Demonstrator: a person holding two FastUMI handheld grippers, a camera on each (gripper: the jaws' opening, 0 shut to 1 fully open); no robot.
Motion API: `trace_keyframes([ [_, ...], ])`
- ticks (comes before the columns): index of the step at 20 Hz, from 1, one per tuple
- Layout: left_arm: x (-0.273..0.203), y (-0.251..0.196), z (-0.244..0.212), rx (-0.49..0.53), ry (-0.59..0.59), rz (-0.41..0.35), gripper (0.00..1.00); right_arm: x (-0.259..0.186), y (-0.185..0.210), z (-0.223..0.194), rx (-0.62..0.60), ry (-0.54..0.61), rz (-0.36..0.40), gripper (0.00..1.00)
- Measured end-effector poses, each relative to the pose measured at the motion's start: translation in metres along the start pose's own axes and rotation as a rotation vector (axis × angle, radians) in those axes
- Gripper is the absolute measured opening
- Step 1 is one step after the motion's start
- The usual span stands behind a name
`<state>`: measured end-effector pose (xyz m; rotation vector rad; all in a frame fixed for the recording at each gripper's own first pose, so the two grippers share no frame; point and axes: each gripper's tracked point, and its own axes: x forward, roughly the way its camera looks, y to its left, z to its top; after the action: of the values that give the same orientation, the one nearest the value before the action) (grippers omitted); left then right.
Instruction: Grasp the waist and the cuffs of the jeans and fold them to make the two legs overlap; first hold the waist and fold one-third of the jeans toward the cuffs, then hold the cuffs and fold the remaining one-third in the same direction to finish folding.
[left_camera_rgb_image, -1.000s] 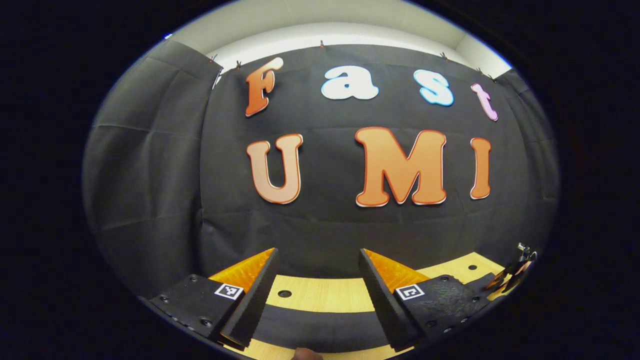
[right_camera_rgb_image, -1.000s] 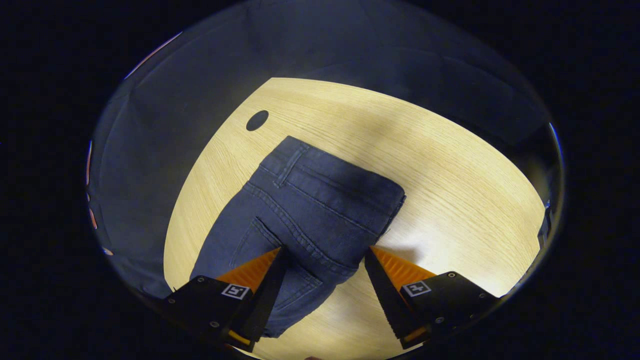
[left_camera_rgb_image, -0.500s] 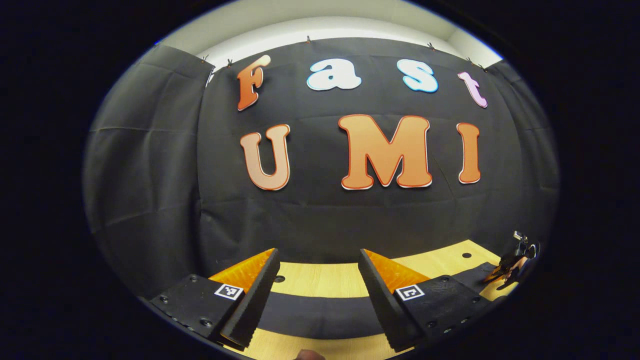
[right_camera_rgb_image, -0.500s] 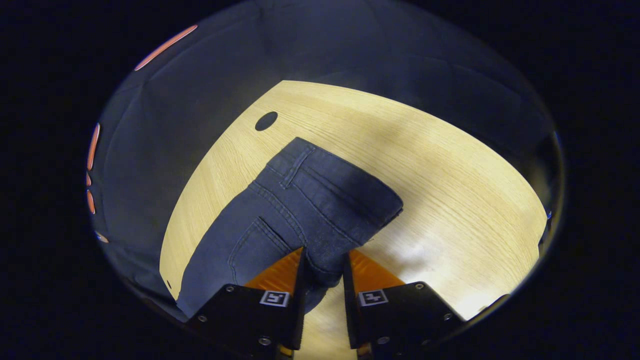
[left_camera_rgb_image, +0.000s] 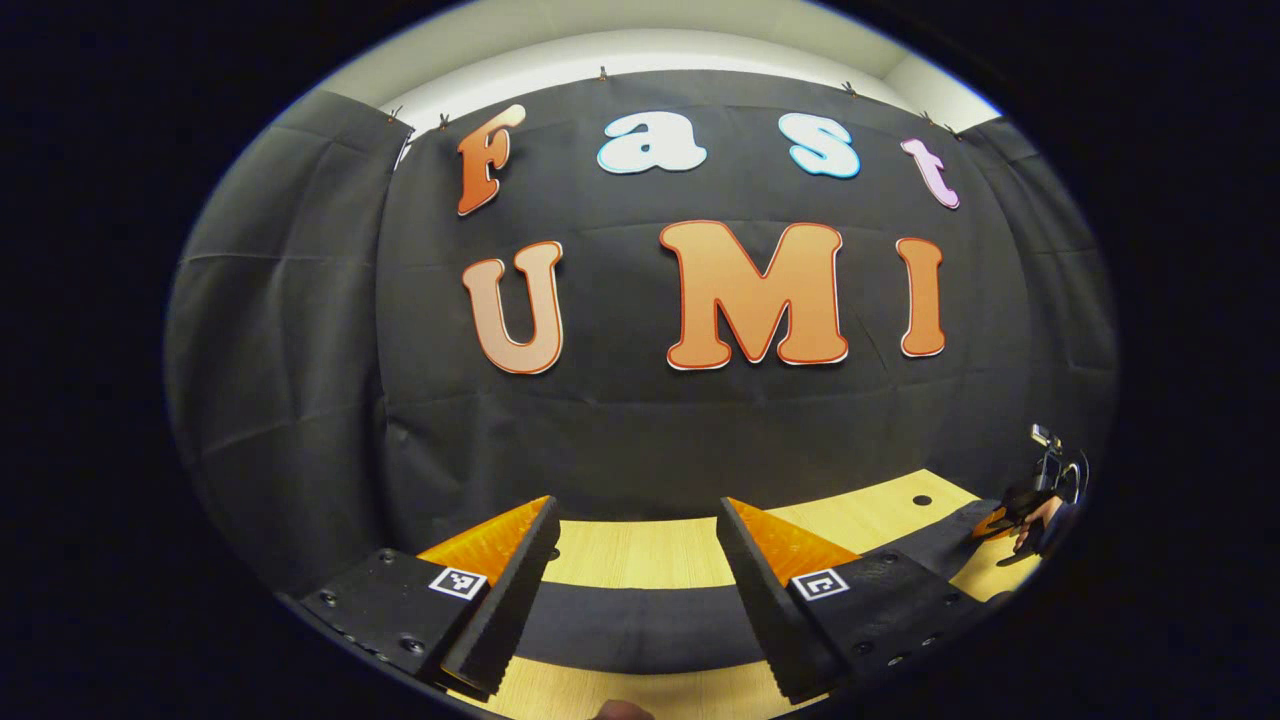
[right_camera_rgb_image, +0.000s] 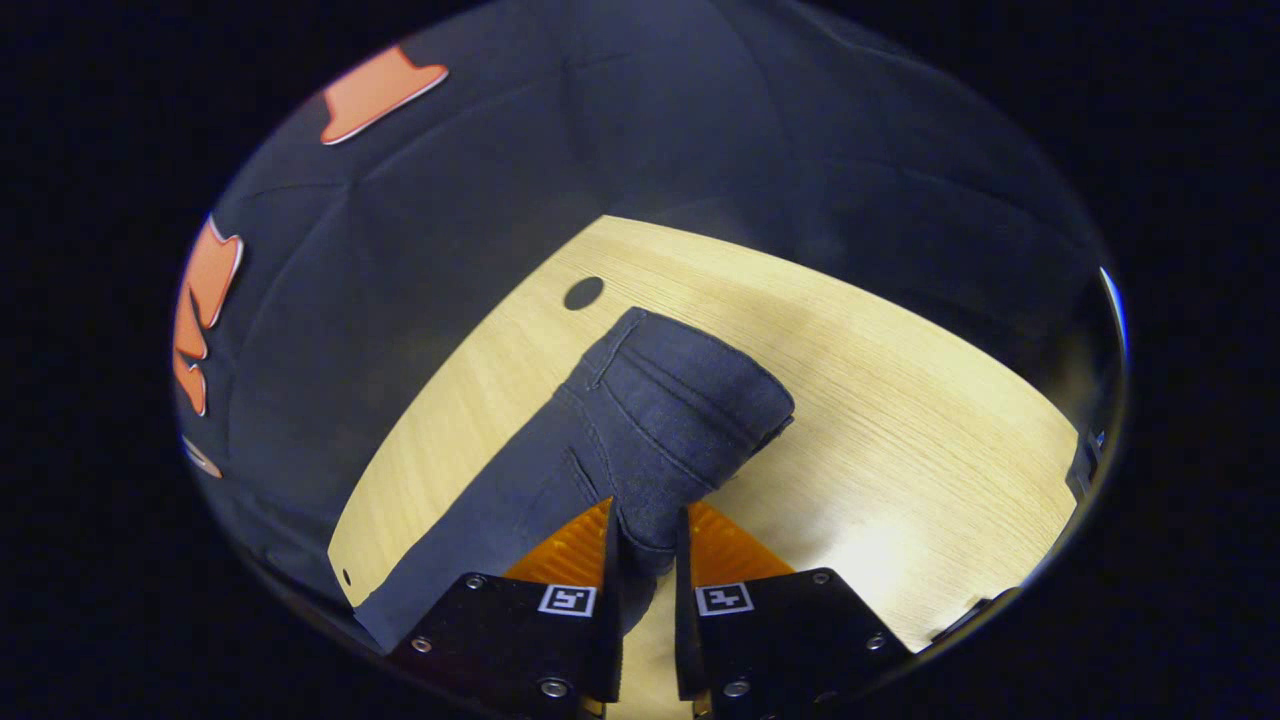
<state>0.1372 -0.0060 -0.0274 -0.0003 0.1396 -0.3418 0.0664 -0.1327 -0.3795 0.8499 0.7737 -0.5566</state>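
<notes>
The dark blue jeans (right_camera_rgb_image: 670, 410) lie on the wooden table (right_camera_rgb_image: 900, 420) with the legs stacked. In the right gripper view the waist end points away, and my right gripper (right_camera_rgb_image: 648, 515) is shut on its near side edge, which bunches up between the fingers and lifts off the table. In the left gripper view the jeans (left_camera_rgb_image: 640, 625) run as a dark band across the table just beyond my left gripper (left_camera_rgb_image: 635, 502). That gripper is open, holds nothing and hovers above the cloth. The right gripper (left_camera_rgb_image: 1035, 505) and the hand holding it show at the far right.
A round hole (right_camera_rgb_image: 583, 293) in the tabletop sits just beyond the waistband. The black cloth wall (left_camera_rgb_image: 640, 430) stands close behind the table's far edge. Bare wood (right_camera_rgb_image: 930, 480) stretches to the right of the jeans.
My right gripper went from open astride the jeans' edge to shut on it, then raised the cloth so the waist end bunches. The left gripper stayed open and shifted only slightly.
</notes>
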Motion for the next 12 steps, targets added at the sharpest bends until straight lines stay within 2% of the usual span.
trace_keyframes([
  [8,0.008,0.041,-0.005,-0.026,-0.001,-0.034,0.95,-0.027,0.035,0.014,-0.181,-0.133,0.059,0.22],
  [12,0.011,0.060,-0.011,-0.042,0.012,-0.036,0.95,-0.048,0.060,0.014,-0.332,-0.183,0.103,0.22],
])
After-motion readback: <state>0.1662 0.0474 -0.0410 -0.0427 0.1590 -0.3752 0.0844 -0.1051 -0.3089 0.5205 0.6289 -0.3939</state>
